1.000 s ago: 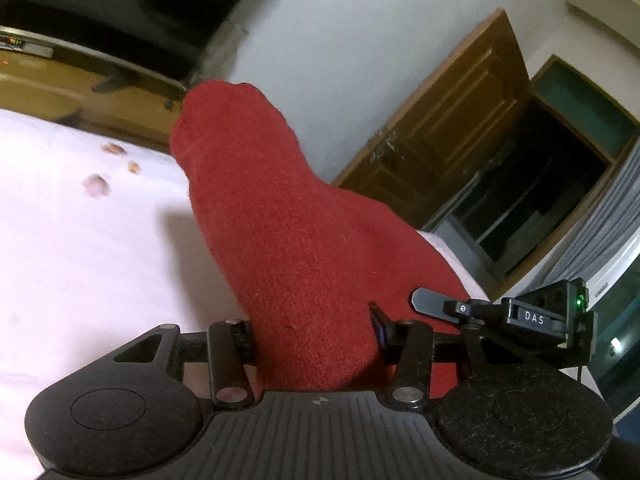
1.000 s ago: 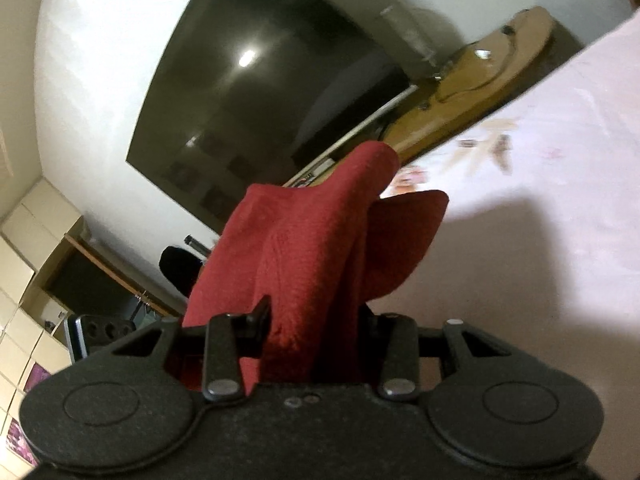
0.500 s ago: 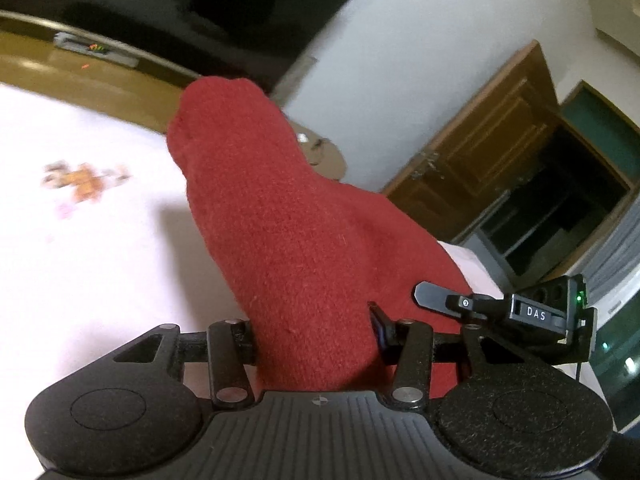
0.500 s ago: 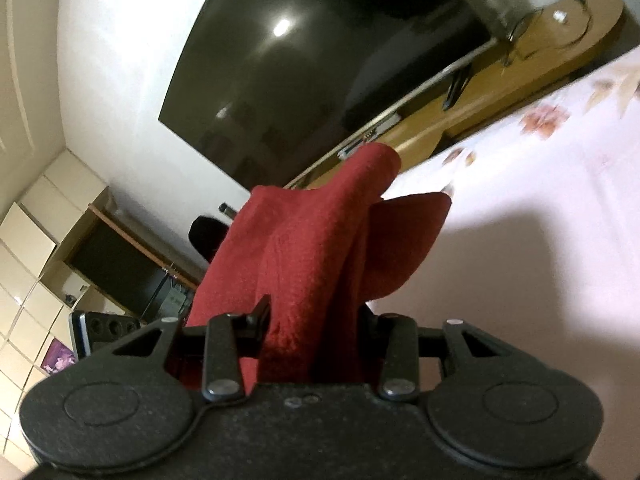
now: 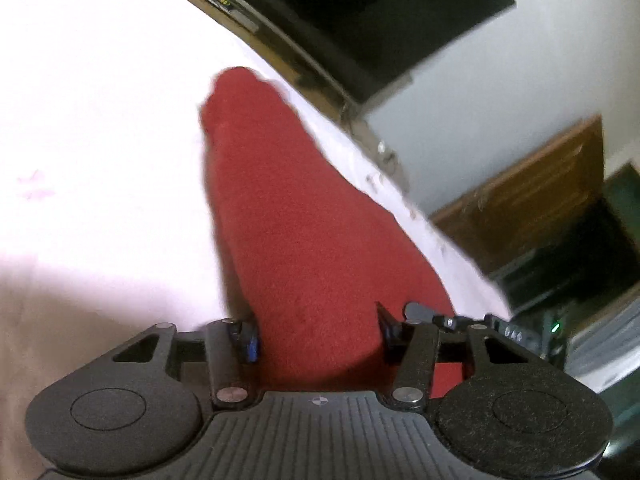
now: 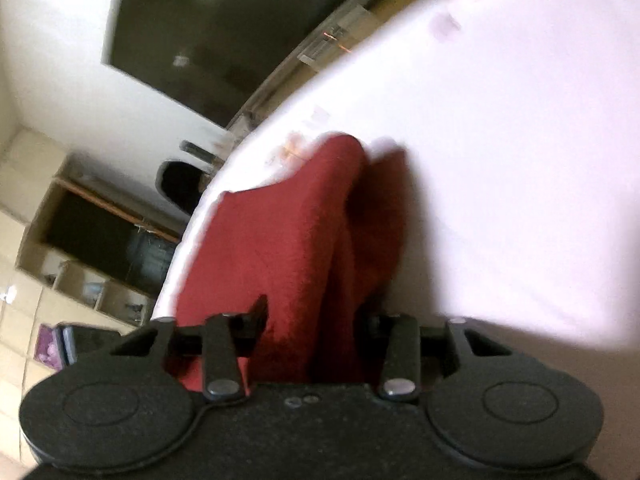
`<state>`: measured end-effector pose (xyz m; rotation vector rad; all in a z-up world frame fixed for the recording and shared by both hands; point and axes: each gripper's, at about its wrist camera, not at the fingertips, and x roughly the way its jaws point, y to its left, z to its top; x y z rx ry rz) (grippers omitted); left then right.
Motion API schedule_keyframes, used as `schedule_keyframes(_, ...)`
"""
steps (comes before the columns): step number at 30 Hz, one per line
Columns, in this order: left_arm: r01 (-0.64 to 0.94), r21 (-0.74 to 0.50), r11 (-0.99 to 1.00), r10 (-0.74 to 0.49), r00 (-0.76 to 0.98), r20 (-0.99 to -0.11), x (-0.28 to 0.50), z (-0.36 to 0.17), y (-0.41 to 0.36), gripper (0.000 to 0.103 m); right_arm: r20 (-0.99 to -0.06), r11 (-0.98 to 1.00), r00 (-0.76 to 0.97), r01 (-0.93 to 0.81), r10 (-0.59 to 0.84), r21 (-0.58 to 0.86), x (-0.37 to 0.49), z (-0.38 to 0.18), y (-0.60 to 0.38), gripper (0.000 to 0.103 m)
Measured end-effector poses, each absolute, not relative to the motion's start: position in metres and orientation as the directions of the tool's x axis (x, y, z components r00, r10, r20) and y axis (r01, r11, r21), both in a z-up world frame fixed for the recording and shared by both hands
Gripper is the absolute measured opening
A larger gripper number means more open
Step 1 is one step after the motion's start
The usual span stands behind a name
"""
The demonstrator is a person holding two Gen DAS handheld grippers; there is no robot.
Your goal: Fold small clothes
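My left gripper (image 5: 318, 332): clamped on the red garment (image 5: 304, 240), cloth filling the gap between its 2 fingers.
My right gripper (image 6: 314, 328): pinching a bunched fold of the same red garment (image 6: 288, 248).
Garment: stretches forward from both grips, over the pale sheet (image 5: 100, 140).
Background: dark TV screen (image 6: 208, 28), wooden door (image 5: 532, 188).

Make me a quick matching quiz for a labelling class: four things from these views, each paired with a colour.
Things:
1. cloth
2. sheet
3. door
4. screen

Colours:
A. black
B. pale pink
C. red
D. brown

Pairs: 1-C, 2-B, 3-D, 4-A
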<state>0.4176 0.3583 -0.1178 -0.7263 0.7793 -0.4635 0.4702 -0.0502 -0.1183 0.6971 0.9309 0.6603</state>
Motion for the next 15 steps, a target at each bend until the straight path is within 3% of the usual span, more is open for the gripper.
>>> schedule_keyframes(2, 0.111, -0.714, 0.691, -0.599, 0.64, -0.481, 0.414, -0.114, 0.357, 0.056, -0.456, 0.583, 0.443, -0.205, 0.772, 0.787, 0.47, -0.119, -0.057, 0.039)
schedule_keyframes(4, 0.101, -0.678, 0.728, -0.566, 0.646, -0.512, 0.41, -0.104, 0.359, 0.067, -0.482, 0.613, 0.443, -0.22, 0.755, 0.759, 0.469, -0.112, -0.061, 0.046)
schedule_keyframes(6, 0.076, -0.613, 0.786, -0.49, 0.68, -0.545, 0.402, -0.089, 0.369, 0.079, -0.506, 0.647, 0.464, -0.214, 0.727, 0.732, 0.469, -0.1, -0.071, 0.05)
schedule_keyframes(7, 0.051, -0.57, 0.82, -0.431, 0.711, -0.556, 0.397, -0.078, 0.376, 0.08, -0.516, 0.674, 0.496, -0.214, 0.698, 0.707, 0.466, -0.091, -0.08, 0.052)
schedule_keyframes(8, 0.03, -0.534, 0.845, -0.38, 0.736, -0.56, 0.393, -0.068, 0.381, 0.08, -0.516, 0.697, 0.532, -0.215, 0.671, 0.684, 0.46, -0.085, -0.086, 0.051)
schedule_keyframes(9, 0.04, -0.519, 0.854, -0.362, 0.762, -0.537, 0.39, -0.058, 0.383, 0.08, -0.505, 0.711, 0.565, -0.224, 0.652, 0.666, 0.459, -0.073, -0.094, 0.042)
schedule_keyframes(12, 0.145, -0.474, 0.868, -0.391, 0.788, -0.476, 0.4, -0.031, 0.358, 0.08, -0.47, 0.736, 0.61, -0.306, 0.638, 0.603, 0.463, -0.045, -0.092, 0.031)
schedule_keyframes(15, 0.184, -0.383, 0.905, -0.377, 0.765, -0.523, 0.423, -0.031, 0.323, 0.08, -0.492, 0.769, 0.599, -0.399, 0.631, 0.499, 0.47, -0.034, -0.058, 0.029)
